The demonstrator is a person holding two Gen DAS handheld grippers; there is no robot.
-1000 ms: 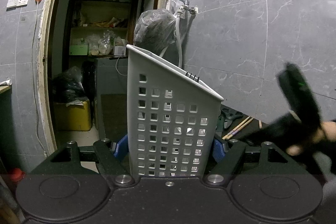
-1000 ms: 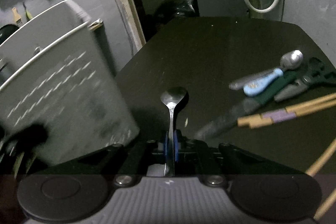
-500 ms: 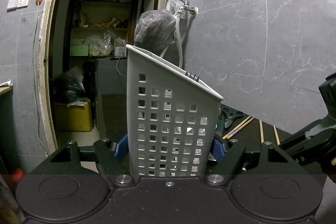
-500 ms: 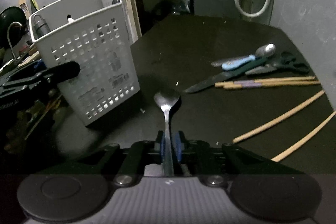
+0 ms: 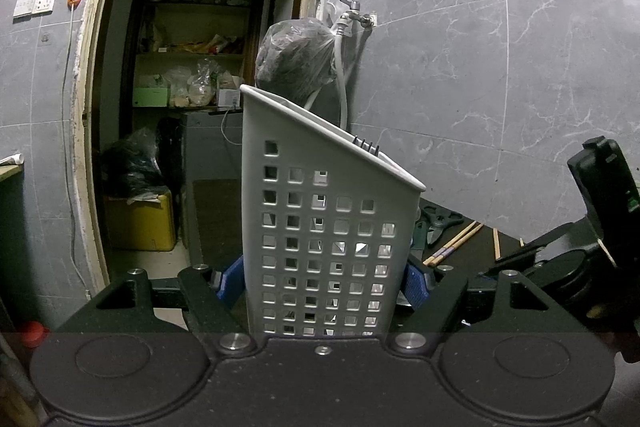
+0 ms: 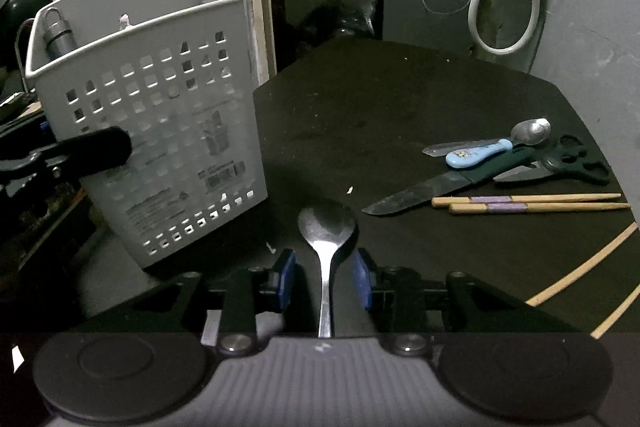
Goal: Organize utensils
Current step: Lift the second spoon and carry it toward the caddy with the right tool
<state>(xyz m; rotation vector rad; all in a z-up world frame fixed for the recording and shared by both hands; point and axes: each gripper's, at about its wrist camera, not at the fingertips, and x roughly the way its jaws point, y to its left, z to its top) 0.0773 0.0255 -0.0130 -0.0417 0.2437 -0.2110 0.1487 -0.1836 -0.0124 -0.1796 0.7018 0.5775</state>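
The polished steel spoon (image 6: 327, 227) lies bowl-forward on the black table (image 6: 392, 115), its thin handle running back between the blue pads of the right hand-held gripper (image 6: 325, 277). Those jaws have just been opening: the pads now stand clear of the handle on both sides, so the spoon is between them but not pinched. It looks light, rigid and slick, a narrow strip of metal that would likely twist or slide under a loose grip; the flat of the handle, a little behind the bowl, seems the surest place to clamp, with the pads square to its faces.

Just to the spoon's left stands the white perforated plastic utensil basket (image 6: 160, 107), tall, thin-walled and probably easy to tip or flex. The left hand-held gripper (image 5: 326, 287) is clamped across its lower walls, steadying it upright. Dark fork tines and a grey handle show above its rim.

Well off to the right lie the other utensils: a blue-handled small spoon (image 6: 492, 149), a dark-handled kitchen knife (image 6: 436, 187), black scissors (image 6: 560, 167), a wrapped pair of wooden chopsticks (image 6: 528, 203) and loose chopsticks (image 6: 580, 267) near the table edge.
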